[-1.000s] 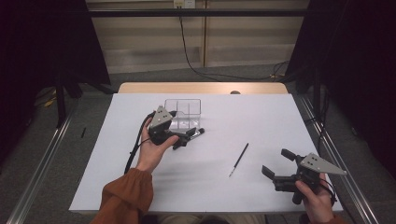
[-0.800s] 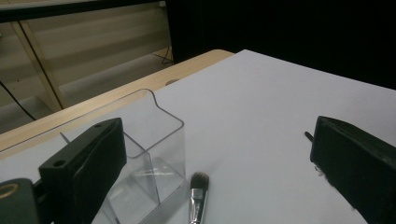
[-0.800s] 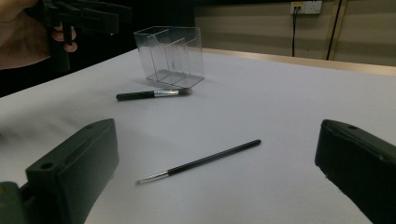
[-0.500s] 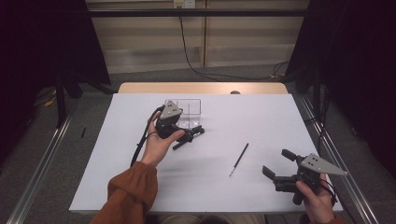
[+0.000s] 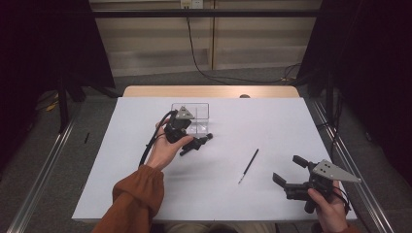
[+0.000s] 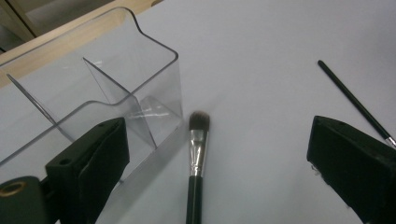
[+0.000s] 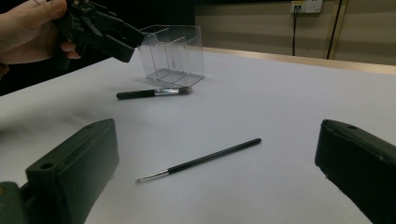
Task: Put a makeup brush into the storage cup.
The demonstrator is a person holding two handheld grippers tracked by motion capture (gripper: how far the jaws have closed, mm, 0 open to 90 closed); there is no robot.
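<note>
From the high view, your left gripper hovered over the middle of the white table, just in front of the clear acrylic organizer that stood toward the far edge. The makeup brush lay right under that gripper, partly hidden by it, so from here it was hard to say whether the jaws touched it. Your right gripper sat low at the near right corner, its jaws spread wide and empty. Between the two grippers, a thin black liner brush lay flat on the table, well apart from the organizer.

In the left gripper view, your jaws stood wide apart with nothing between them but the table. The makeup brush lay on the surface between the jaws, its dark bristle head pointing away from you and its silver ferrule behind it, just beside the near corner of the organizer. The organizer's inner dividers were visible through its walls. The liner brush ran along the upper right.

In the right gripper view, your jaws were again wide and held nothing. The liner brush lay just ahead between them, its fine tip toward the left. Farther off, the makeup brush rested beside the base of the organizer, and your left gripper hung above it, held in your hand.
</note>
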